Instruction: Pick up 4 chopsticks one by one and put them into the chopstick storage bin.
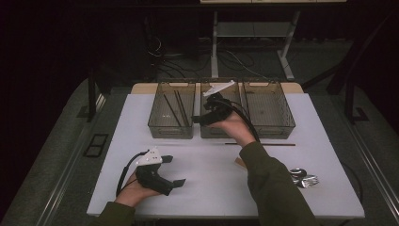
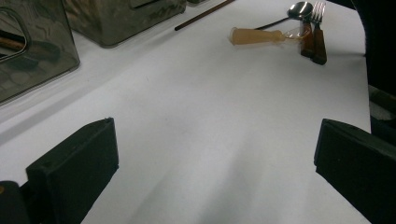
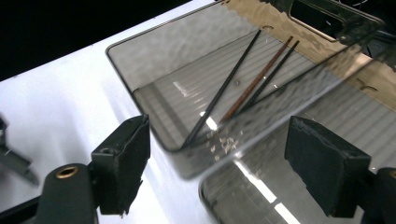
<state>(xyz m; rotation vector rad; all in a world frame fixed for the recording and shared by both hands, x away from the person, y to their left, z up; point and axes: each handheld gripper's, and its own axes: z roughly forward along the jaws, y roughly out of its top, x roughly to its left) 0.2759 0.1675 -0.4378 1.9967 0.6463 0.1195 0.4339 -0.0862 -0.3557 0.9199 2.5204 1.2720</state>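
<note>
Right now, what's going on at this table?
A person is sorting cutlery into three clear bins with two hand-held grippers. The right gripper is open and empty above the left bin, which holds three chopsticks. The left gripper rests open on the white table, holding nothing. One chopstick lies in front of the bins, and a spoon, a fork and a translucent-handled piece wait on the table.
</note>
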